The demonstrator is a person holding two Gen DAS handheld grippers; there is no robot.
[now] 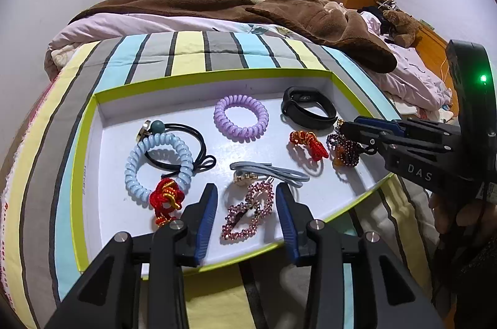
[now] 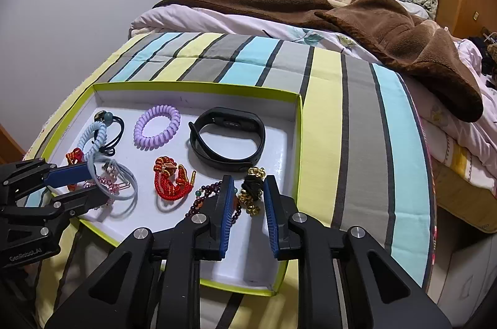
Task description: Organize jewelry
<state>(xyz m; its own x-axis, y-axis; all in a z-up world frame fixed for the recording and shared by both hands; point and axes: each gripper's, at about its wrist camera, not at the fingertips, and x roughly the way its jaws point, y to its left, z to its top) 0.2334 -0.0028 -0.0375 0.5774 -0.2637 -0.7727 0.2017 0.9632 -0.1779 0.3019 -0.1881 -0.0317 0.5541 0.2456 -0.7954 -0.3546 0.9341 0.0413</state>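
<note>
Both claws gape empty: my left claw (image 1: 245,198) straddles the pink clip (image 1: 248,209), my right claw (image 2: 248,189) the gold-black charm (image 2: 253,189); I judge closing comes next.

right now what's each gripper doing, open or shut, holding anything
Left gripper: open, holding nothing, fingers either side of the pink rhinestone clip.
Right gripper: open, holding nothing, fingers either side of the black and gold piece.

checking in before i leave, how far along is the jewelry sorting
Done: the jewelry, including purple coil tie and black band, lies in the tray. In hand: nothing; left gripper open around pink clip, right gripper open around gold-black tie. Left: grouping.
</note>
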